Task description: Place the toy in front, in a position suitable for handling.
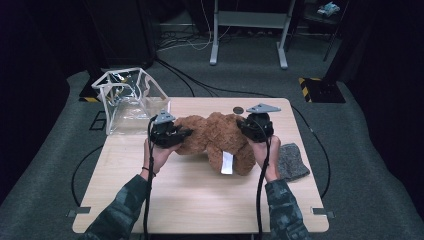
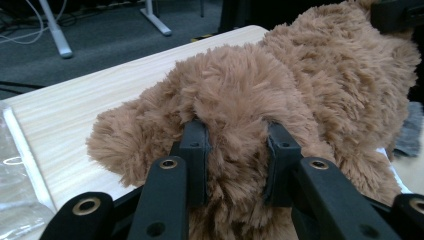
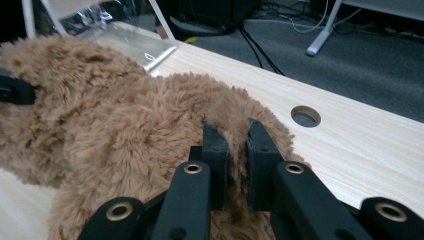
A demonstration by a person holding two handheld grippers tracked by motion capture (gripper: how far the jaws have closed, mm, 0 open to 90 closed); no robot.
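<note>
On the light wood table, near its middle toward the far edge, sits a brown plush teddy bear, fluffy fur, white sewn-in label hanging off its near side. Left gripper clenched on the bear's left end; in the left gripper view its jaws sink into a thick wad of fur, fur bulging between and around them. Right gripper clenched on the bear's right end; in the right gripper view the jaws stand close together with a thin tuft of plush pinched between. A hand holds each gripper from below, camouflage sleeves coming in from the table's near edge, black cables trailing down. Clear plastic bag with white trim stands open at the table's far left corner, just beside the bear's left end. Grey knitted cloth lies at the right edge, near the right hand. Round hole in the tabletop just behind the bear. Grey carpet around, cables running across it, a white desk frame further back.
</note>
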